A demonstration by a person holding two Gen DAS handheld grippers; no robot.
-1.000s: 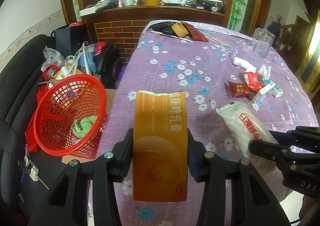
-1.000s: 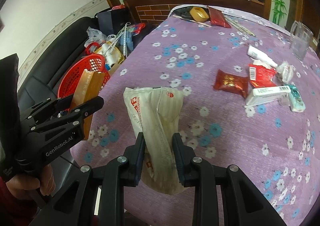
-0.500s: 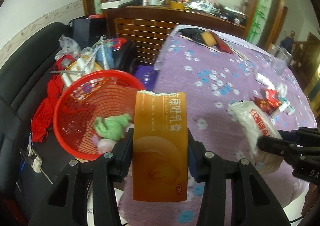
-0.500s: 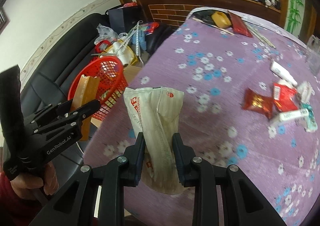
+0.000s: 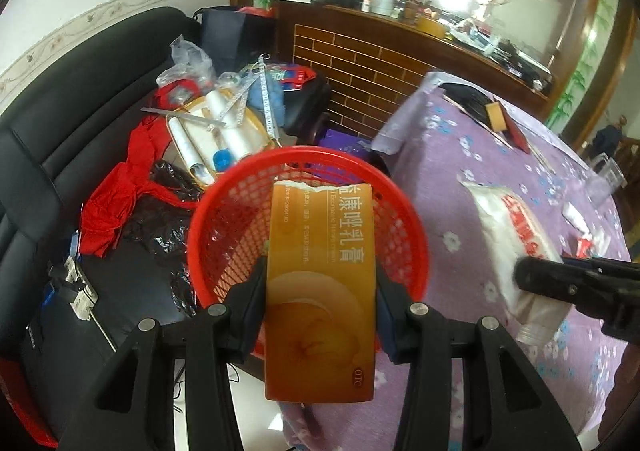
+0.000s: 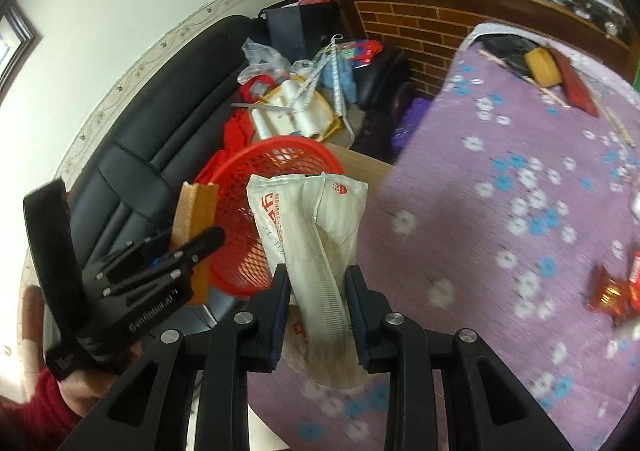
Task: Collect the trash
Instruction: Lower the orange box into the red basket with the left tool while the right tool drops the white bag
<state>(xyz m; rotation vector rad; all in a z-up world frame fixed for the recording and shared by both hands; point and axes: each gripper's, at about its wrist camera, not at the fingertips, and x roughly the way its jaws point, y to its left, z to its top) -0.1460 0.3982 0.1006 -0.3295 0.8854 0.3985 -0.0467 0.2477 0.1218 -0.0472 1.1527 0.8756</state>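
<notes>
The orange ointment box, torn open along its top edge, is clamped upright between the two fingers of the left gripper and hangs over the mouth of the red mesh basket. In the left wrist view the box covers most of the basket's inside, so what lies in it cannot be told; only bare red mesh wall shows around the box. The basket stands just beside the edge of the purple flowered tablecloth, in front of the black sofa.

The right gripper is closed on one white plastic wrapper with red print, crumpled and stained, held upright near the table edge and close to the basket's rim. From the left wrist view the same wrapper shows at the right, above the cloth.

Behind the basket a yellow-rimmed tray on the sofa holds several white spools, at least three, a blue cap and a metal ruler. A clear plastic bag and red cloth lie beside it.

On the table, one red snack packet lies at the right edge of the right wrist view, blurred. At the far end sit one roll of tan tape and one flat red packet. One clear glass pitcher stands further along.
</notes>
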